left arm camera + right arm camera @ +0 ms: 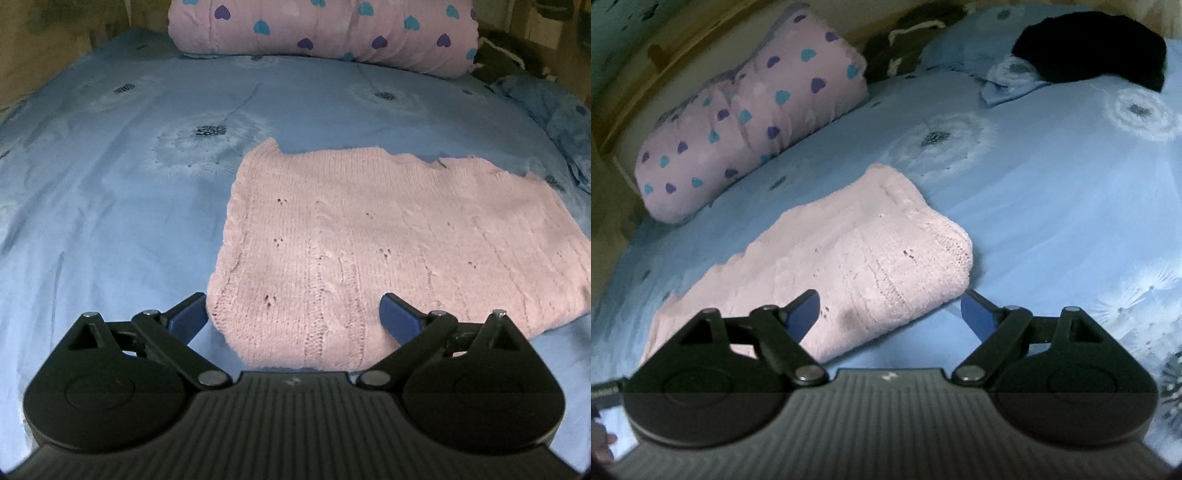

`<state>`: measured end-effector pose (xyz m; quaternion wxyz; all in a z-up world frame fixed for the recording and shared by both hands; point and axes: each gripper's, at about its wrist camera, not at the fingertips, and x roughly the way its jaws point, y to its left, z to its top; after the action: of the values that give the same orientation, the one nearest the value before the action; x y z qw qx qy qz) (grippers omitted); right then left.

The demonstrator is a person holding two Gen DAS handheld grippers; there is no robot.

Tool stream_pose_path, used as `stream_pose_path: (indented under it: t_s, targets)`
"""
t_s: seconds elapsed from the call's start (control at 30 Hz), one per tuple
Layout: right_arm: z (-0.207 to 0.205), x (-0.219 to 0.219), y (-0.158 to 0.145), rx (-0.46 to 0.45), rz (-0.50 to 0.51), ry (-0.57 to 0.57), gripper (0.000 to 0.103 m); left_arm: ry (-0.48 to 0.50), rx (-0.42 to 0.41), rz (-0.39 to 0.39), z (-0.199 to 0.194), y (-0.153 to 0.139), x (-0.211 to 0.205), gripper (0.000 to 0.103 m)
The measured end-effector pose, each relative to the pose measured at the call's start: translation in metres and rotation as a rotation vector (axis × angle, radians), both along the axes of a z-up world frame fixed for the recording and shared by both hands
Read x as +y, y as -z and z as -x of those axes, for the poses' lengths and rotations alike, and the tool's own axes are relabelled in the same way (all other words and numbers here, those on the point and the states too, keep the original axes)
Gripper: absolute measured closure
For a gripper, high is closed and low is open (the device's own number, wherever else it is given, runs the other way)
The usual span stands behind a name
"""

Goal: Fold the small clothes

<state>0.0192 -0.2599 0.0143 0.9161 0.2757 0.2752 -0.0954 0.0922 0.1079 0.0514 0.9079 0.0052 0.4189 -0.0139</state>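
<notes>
Jaws of both grippers gape; no legible writing.

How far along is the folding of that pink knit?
The pink knit already lies doubled over on the bed, its fold rounded at one end. Nothing is held: the left tool and right tool both gape over its near edge. Further folds may remain.

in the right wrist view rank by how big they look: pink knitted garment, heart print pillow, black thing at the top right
1. pink knitted garment, though it lies nearest the camera
2. heart print pillow, close behind, so these two are unsure
3. black thing, clearly smallest
</notes>
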Motion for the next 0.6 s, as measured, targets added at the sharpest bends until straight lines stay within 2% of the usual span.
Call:
stream_pose_path:
  t_s: [0.07, 0.23, 0.43, 0.6]
  targets:
    - [-0.007, -0.002, 0.004, -0.031, -0.052, -0.003, 0.017, -0.003, -0.002, 0.001, -0.001, 0.002, 0.000, 0.003]
    - [-0.023, -0.008, 0.018, -0.020, -0.113, 0.040, 0.001, -0.045, 0.011, 0.039, -0.009, 0.006, 0.007, 0.003]
    - [-0.018, -0.009, 0.029, -0.072, -0.157, 0.073, 0.000, -0.098, 0.064, 0.140, -0.022, 0.014, 0.020, 0.003]
    - [-0.018, -0.011, 0.028, -0.114, -0.261, 0.110, 0.000, -0.101, 0.065, 0.141, -0.024, 0.017, 0.020, 0.003]
